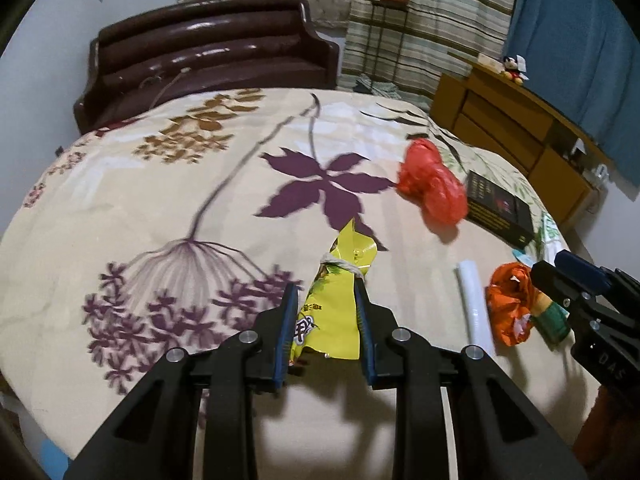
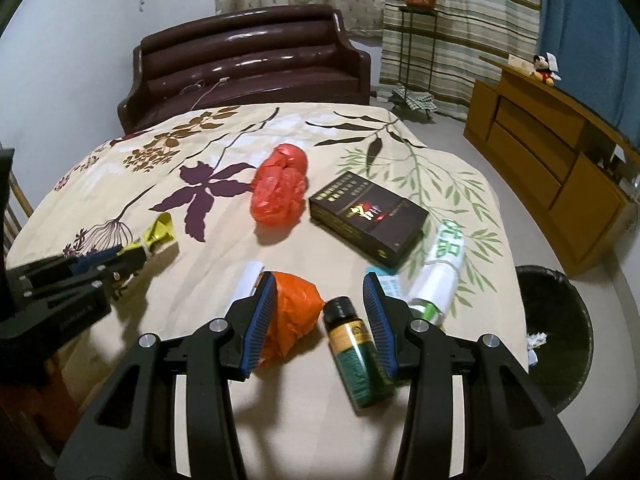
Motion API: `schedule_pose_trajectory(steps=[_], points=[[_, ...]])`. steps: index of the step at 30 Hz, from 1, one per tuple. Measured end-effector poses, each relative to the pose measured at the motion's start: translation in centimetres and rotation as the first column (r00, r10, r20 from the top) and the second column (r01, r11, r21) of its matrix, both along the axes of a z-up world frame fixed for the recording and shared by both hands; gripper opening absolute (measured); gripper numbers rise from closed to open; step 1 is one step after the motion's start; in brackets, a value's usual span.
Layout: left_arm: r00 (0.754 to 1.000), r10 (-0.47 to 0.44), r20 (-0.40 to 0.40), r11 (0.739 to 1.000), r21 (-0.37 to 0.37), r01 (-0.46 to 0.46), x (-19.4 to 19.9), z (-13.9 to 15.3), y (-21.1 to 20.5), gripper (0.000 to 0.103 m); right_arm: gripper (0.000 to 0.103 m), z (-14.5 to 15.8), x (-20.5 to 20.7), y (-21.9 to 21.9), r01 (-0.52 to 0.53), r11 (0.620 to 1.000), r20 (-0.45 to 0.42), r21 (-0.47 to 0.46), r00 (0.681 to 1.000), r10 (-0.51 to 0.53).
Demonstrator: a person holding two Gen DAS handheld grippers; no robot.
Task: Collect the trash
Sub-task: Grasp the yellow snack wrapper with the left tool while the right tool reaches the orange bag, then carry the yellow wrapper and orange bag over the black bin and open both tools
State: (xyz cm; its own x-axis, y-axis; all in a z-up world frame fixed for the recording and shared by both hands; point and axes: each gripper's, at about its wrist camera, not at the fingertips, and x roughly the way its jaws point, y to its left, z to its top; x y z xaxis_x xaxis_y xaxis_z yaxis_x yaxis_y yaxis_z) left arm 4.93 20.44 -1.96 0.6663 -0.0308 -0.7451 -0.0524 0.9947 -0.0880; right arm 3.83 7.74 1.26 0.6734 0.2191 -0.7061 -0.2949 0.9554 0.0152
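Left wrist view: the left tool [image 1: 326, 312] is seen pinching a yellow snack bag [image 1: 334, 304], w/ both blue pads pressed on the bag's sides. The bag is tied near its top w/ a bit of string and is held just above the bed [image 1: 160, 184], which is covered by a cream sheet w/ purple and brown flowers. A crumpled red plastic bag [image 1: 434, 182] lies further back to the right, just beside a dark box [image 1: 498, 206]. Nearer, a white tube [image 1: 476, 304] lies next to an orange plastic bag [image 1: 510, 304]. The right tool [image 1: 560, 284] is seen at the right edge, over the orange bag and a green bottle [image 1: 554, 320].

Right wrist view: the right tool [image 2: 320, 312] is spread, w/ nothing pinched. Between its pads lie the orange plastic bag [image 2: 296, 312], touching the left pad, and the green bottle [image 2: 354, 356], on its side close to the right pad; whether that pad touches it can't be told. The red plastic bag [image 2: 280, 190] and dark box [image 2: 366, 214] lie further back on the bed [image 2: 120, 168]. A white-and-green wrapper [image 2: 438, 276] lies to the right. A black bin [image 2: 554, 332] stands on the floor off the bed's right edge. The left tool [image 2: 120, 258] w/ the yellow snack bag [image 2: 158, 234] is seen at far left.
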Motion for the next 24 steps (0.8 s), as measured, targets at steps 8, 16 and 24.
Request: schedule_pose_trajectory(steps=[8,16,24], points=[[1.000,0.018,0.016,1.000,0.001,-0.018,-0.6,0.2,0.8,0.028,0.044,-0.2,-0.4,1.4,-0.044,0.999,-0.011,-0.026,0.999,0.044],[1.000,0.019,0.016,1.000,-0.013,-0.019,-0.6,0.1,0.7,0.028,0.038,-1.7,0.1,2.0,-0.050,0.998,-0.043,-0.049,0.998,0.047],[1.000,0.022,0.013,0.999,-0.033,-0.022,-0.5,0.0,0.4,0.028,0.036,-1.8,-0.1,1.8,-0.044,0.997,-0.024,-0.057,0.999,0.043]])
